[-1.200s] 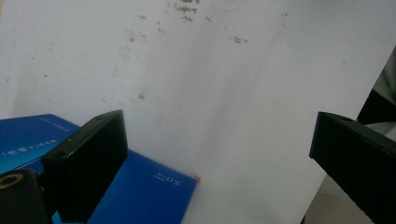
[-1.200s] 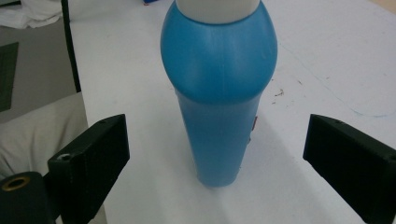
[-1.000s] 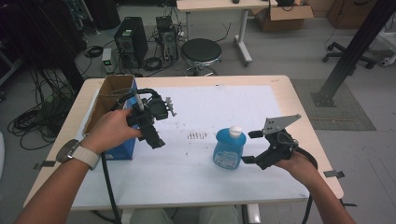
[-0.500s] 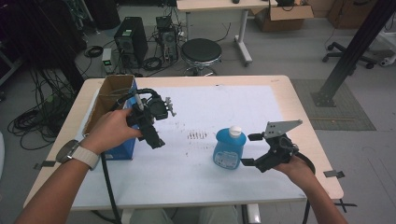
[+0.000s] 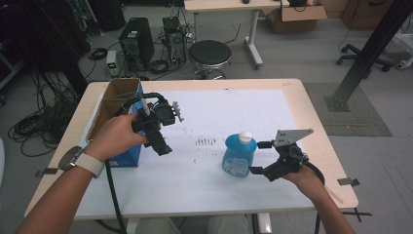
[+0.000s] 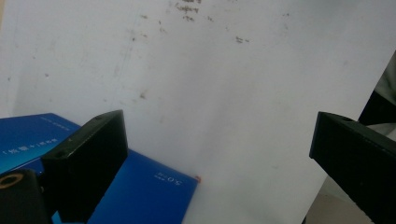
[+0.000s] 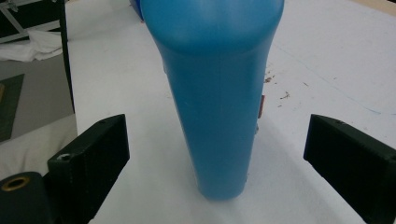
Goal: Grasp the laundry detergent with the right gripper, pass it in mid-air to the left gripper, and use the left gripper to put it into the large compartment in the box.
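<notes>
Bottle: a blue plastic bottle (image 5: 238,156) with a white cap stands upright on the white sheet, on the right half of the desk (image 5: 311,122); its body is smooth, flat-sided and tapers toward the base, seen close in the right gripper view (image 7: 217,93)
Right gripper: the right gripper (image 5: 258,157) sits just to the right of the bottle, its black blocky fingers (image 7: 91,158) spread wide with the bottle between them, neither one touching it; released, grasping nothing
Left gripper: the left gripper (image 5: 163,146) is held above the sheet beside the box, its matte black fingers (image 6: 88,158) parted wide, with nothing between them but the sheet below
Box: an open cardboard box (image 5: 114,105) with glossy blue printed sides rests at the left edge of the desk; a blue corner of it lies under the left gripper (image 6: 154,191)
Sheet: white paper sheet (image 5: 234,109) covers most of the desk, flat, speckled with small dark marks near the middle
Desk: pale wood top with rounded corners
</notes>
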Demonstrator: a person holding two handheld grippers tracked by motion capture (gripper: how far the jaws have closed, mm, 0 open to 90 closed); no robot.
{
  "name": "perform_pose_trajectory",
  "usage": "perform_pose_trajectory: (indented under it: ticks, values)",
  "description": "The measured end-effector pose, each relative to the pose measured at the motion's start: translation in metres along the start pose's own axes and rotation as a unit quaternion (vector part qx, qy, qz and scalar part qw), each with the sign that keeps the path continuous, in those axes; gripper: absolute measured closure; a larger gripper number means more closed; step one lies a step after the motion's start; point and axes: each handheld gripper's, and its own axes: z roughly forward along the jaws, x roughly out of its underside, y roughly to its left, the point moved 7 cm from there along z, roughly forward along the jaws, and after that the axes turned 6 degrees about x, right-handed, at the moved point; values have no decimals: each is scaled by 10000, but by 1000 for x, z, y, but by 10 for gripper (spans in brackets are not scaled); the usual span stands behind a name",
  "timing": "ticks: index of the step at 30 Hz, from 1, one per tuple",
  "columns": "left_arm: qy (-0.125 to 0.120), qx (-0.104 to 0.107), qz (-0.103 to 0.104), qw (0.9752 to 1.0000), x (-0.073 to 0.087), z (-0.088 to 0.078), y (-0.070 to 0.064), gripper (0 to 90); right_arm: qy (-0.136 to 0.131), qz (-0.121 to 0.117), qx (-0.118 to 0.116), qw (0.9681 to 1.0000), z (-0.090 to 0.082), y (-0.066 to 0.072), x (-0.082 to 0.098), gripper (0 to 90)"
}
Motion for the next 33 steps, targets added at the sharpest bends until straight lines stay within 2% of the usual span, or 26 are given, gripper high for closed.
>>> perform_pose_trajectory:
  ticks: [25, 28, 29, 31, 33]
  values:
    - [-10, 1, -37, 10000, 0, 0, 0, 50, -242, -11, 45, 9997, 38, 5, -4, 81]
    - [3, 1, -24, 10000, 0, 0, 0, 50, -299, 52, 51, 9995, 42, 5, -4, 88]
    - [12, -1, -16, 10000, 0, 1, 0, 50, -352, 65, 48, 9993, 44, 5, -5, 120]
    - [11, 3, -14, 10000, 0, 1, 0, 50, -364, 60, 56, 9993, 45, 5, -4, 126]
    - [3, -6, -14, 10000, 0, 1, 0, 50, -417, 79, 31, 9991, 45, 5, -4, 192]
